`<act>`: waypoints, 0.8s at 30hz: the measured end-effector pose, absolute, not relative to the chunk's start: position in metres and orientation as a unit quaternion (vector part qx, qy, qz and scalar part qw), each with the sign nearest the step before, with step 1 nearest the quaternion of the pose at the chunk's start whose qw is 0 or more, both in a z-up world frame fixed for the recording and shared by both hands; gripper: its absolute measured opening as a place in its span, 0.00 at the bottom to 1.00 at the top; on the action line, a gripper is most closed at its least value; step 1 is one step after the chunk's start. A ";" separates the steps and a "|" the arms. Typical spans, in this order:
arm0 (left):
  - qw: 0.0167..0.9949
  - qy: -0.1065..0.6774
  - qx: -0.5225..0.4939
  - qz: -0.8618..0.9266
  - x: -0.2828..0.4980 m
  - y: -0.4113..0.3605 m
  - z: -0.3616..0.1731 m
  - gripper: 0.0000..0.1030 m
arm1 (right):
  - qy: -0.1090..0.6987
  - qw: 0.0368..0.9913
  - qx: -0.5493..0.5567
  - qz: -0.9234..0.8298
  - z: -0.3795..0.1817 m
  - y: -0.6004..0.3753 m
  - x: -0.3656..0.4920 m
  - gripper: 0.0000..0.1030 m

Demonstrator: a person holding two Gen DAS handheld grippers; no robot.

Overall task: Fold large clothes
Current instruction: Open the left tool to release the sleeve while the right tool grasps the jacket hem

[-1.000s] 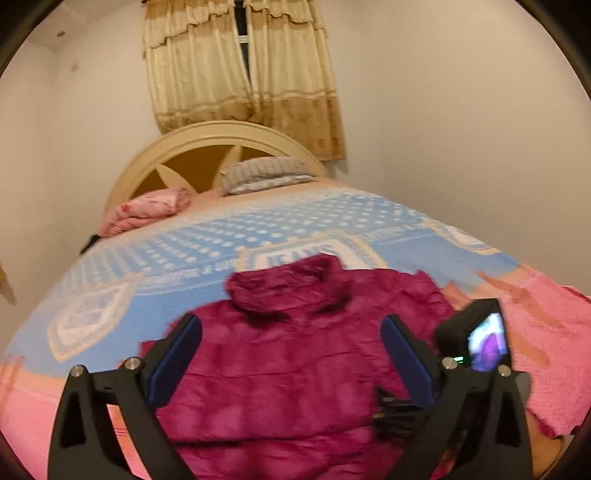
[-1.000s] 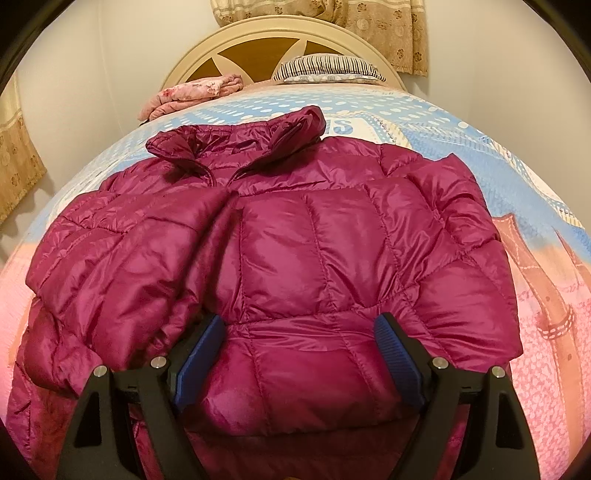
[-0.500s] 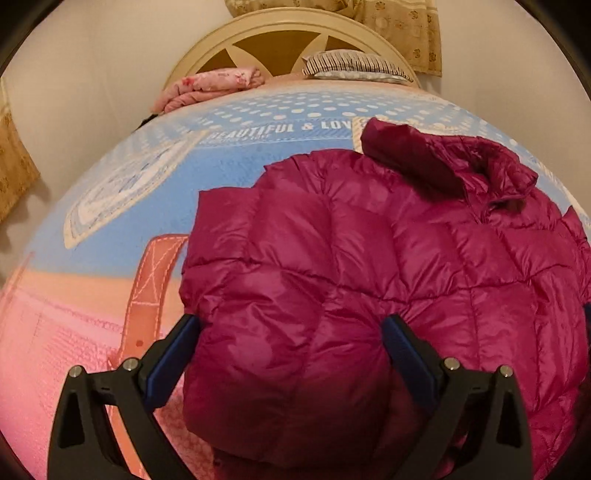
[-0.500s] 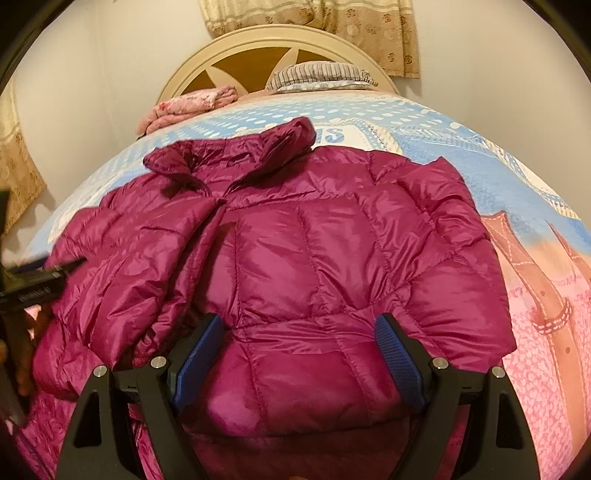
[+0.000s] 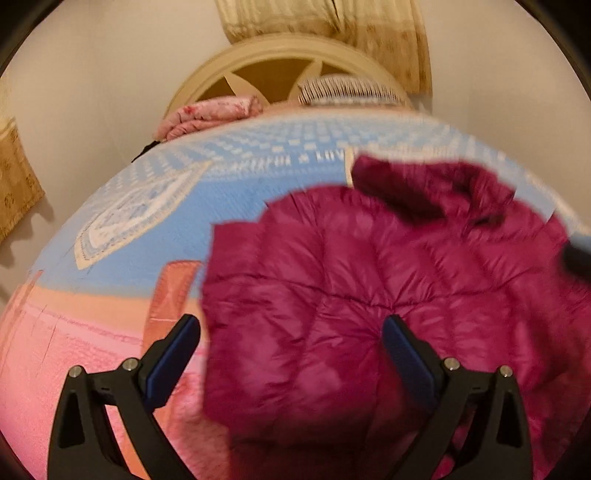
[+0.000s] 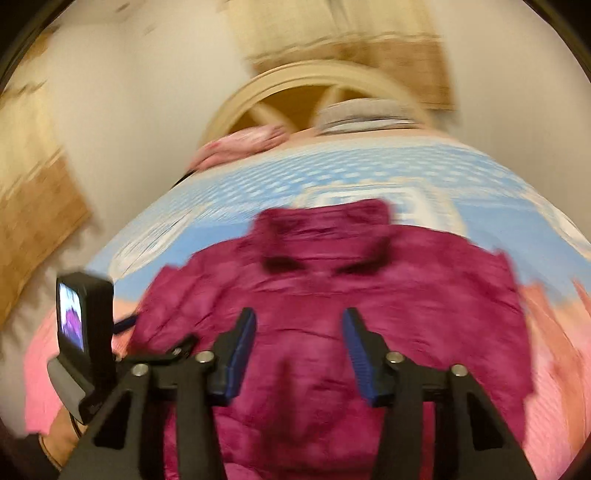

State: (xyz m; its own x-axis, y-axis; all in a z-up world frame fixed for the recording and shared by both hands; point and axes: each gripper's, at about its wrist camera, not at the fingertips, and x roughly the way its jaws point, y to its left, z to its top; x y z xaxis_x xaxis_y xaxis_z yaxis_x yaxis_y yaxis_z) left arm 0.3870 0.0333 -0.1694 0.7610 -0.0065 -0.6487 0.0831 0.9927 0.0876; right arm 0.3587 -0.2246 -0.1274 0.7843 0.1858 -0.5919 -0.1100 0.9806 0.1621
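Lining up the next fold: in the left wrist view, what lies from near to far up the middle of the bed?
left gripper → magenta puffer jacket → blue bedspread → striped pillow → headboard → curtain

A magenta quilted puffer jacket [image 5: 362,295] is lying spread across the bed, its collar [image 6: 325,229] pointing toward the headboard and its padded surface showing creases.

Left gripper [image 5: 291,363] jaws spread wide, right gripper [image 6: 299,354] jaws parted narrower, both holding nothing
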 end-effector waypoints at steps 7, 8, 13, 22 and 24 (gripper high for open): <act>0.947 0.315 0.043 0.045 0.392 0.081 -0.129 0.99 | 0.403 0.910 0.071 0.070 -0.191 -0.238 0.380 0.46; 0.948 0.311 0.035 0.053 0.393 0.086 -0.124 0.99 | 0.403 0.910 0.073 0.070 -0.195 -0.239 0.376 0.46; 0.949 0.313 0.005 0.040 0.396 0.073 -0.114 0.99 | 0.394 0.913 0.083 0.073 -0.207 -0.242 0.371 0.46; 0.915 0.401 0.027 -0.031 0.433 0.004 -0.178 0.99 | 0.379 0.918 0.089 0.075 -0.210 -0.245 0.365 0.46; 0.907 0.419 0.008 -0.033 0.440 0.006 -0.190 0.99 | 0.379 0.918 0.088 0.075 -0.210 -0.245 0.366 0.46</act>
